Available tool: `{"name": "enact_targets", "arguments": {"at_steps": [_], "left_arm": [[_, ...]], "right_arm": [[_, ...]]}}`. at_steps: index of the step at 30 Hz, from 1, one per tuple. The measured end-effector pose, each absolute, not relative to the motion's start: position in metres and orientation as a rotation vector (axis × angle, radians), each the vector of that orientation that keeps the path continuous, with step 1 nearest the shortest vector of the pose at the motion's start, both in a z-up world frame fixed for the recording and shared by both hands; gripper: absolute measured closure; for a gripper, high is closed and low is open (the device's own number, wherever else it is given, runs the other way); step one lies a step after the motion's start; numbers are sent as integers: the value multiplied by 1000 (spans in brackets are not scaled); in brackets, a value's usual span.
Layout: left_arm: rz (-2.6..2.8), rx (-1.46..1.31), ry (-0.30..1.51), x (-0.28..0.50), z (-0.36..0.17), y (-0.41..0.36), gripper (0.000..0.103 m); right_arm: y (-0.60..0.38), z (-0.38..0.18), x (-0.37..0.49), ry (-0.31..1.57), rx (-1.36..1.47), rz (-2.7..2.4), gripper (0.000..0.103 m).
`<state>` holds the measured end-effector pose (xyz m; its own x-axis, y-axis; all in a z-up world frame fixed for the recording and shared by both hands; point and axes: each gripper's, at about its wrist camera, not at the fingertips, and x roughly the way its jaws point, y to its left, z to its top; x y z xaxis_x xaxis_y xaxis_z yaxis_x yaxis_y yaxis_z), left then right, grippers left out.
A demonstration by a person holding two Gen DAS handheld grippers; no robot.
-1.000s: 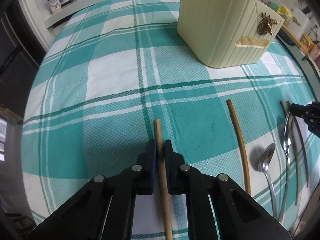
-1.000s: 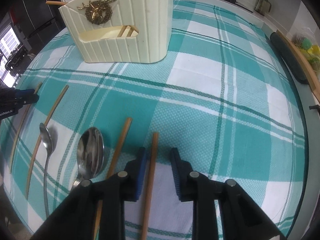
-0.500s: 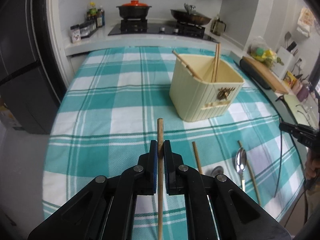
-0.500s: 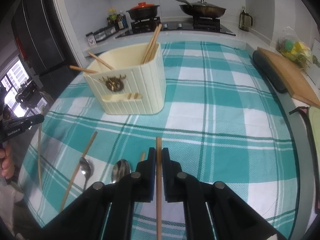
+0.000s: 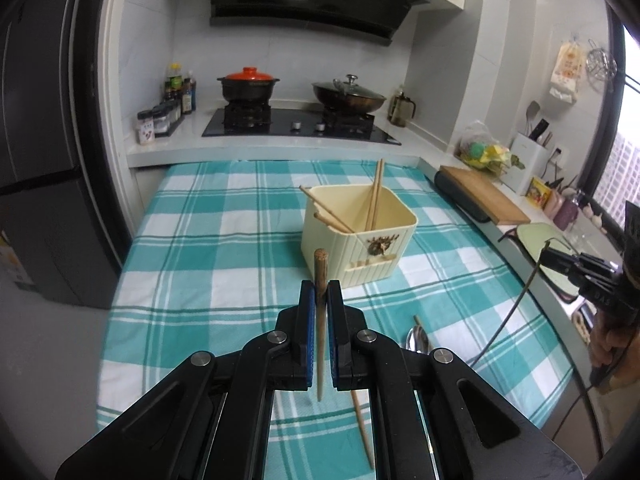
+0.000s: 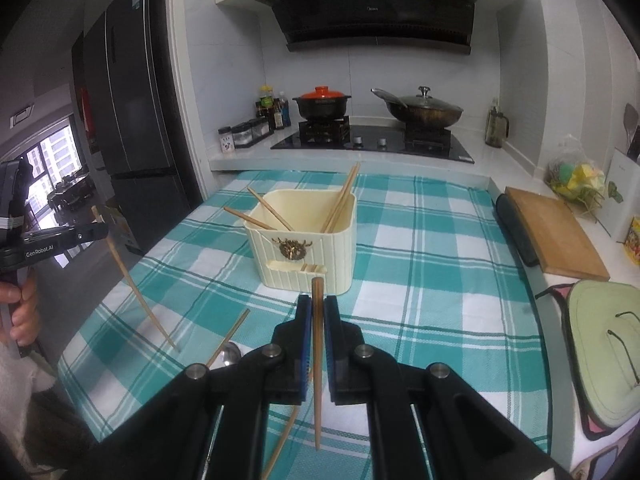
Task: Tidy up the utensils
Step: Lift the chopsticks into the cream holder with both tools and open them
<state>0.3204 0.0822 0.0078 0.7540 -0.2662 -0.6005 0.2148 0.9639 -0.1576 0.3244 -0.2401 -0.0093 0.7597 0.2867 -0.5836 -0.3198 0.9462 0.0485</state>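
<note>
above the checked tablecloth (image 5: 208, 272), the left gripper (image 5: 321, 292) is clamped on a chopstick (image 5: 320, 320) and the right gripper (image 6: 314, 308) pinches another chopstick (image 6: 317, 360), both held clear of the cloth, near the cream utensil holder (image 6: 320, 248) beyond.

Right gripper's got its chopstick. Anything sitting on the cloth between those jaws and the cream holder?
Nothing: in the right wrist view only bare checked tablecloth lies between the right gripper and the cream holder.
</note>
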Motion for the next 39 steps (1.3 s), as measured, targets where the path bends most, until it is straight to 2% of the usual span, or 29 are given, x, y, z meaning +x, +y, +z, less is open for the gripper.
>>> {"name": "enact_targets", "arguments": {"at_steps": [7, 14, 23, 31, 39], "left_arm": [[-286, -115, 622, 318, 31, 79, 99], [-293, -149, 540, 338, 76, 72, 99], [-249, -184, 431, 403, 127, 52, 99], [-207, -195, 467, 470, 101, 26, 99], [-214, -152, 628, 512, 40, 1, 99]], "right_arm": [[-235, 20, 311, 488, -63, 318, 97], [-237, 49, 332, 433, -40, 312, 97], [-219, 105, 386, 323, -41, 335, 97], [-197, 105, 449, 254, -37, 325, 97], [-183, 36, 522, 468, -24, 333, 97]]}}
